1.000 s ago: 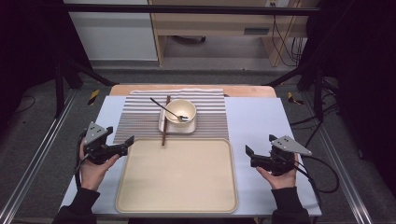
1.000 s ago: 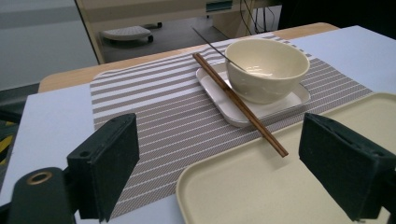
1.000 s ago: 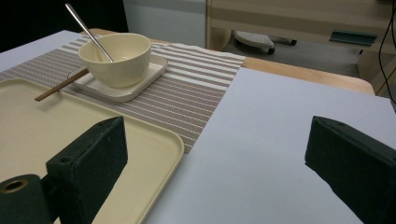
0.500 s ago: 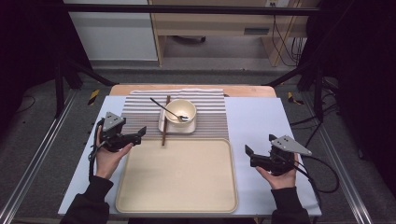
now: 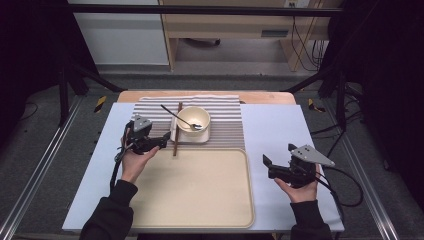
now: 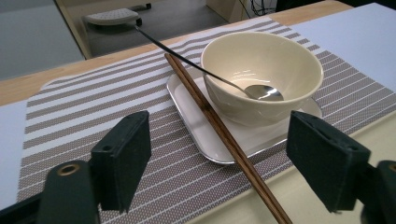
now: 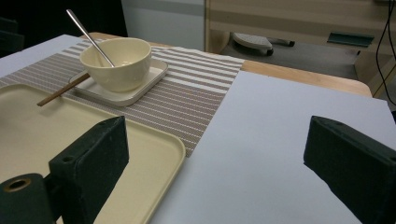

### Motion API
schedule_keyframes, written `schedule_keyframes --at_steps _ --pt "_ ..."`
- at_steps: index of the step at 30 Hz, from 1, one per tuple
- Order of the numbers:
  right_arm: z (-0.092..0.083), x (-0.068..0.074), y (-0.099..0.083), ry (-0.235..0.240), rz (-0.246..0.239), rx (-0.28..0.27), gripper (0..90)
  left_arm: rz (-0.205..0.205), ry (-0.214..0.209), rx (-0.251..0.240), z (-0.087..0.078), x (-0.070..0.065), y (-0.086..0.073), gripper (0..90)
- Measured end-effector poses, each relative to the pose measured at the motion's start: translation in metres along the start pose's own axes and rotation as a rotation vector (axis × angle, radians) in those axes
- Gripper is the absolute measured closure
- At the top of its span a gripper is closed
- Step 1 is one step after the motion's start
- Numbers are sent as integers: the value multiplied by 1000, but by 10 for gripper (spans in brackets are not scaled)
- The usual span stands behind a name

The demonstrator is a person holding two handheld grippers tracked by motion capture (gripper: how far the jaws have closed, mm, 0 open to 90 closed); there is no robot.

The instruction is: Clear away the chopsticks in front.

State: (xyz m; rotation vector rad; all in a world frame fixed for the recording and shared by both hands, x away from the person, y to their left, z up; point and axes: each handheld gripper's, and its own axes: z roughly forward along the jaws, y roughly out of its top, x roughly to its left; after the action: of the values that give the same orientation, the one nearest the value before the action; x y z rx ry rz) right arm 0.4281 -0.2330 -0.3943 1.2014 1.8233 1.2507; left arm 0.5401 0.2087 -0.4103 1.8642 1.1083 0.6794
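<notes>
A cream bowl [image 5: 194,120] stands on a small white square plate [image 5: 205,137] on a striped placemat [image 5: 226,122], with a metal spoon [image 5: 175,116] leaning in it. A pair of brown chopsticks [image 5: 177,131] rests along the plate's left edge. My left gripper [image 5: 164,140] hovers just left of the chopsticks and points at them. Its jaws have just been closing a little but still stand wide. In the left gripper view the chopsticks [image 6: 210,112] run between the jaws, touched by neither pad. My right gripper [image 5: 267,167] is open over the bare table at the right, holding nothing.
A large beige tray [image 5: 200,195] lies in front of the placemat, between my hands. A pale sheet [image 5: 270,125] covers the table, and a wooden edge [image 5: 260,97] shows at the back. Beyond the table stand a desk and cables.
My left hand has moved right and away from me, from the table's left side to beside the chopsticks. The right hand has not moved.
</notes>
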Motion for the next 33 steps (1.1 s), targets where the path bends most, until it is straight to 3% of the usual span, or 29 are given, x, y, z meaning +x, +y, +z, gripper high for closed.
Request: schedule_keyframes --at_steps 15,24,33 --pt "1 -1 0 4 3 7 70 25 10 131 55 -7 -8 445" --pt "2 0 0 11 3 17 70 15 3 184 67 -5 -12 608" --pt "3 0 -1 11 -1 23 71 -10 -31 188 71 -5 -13 685"
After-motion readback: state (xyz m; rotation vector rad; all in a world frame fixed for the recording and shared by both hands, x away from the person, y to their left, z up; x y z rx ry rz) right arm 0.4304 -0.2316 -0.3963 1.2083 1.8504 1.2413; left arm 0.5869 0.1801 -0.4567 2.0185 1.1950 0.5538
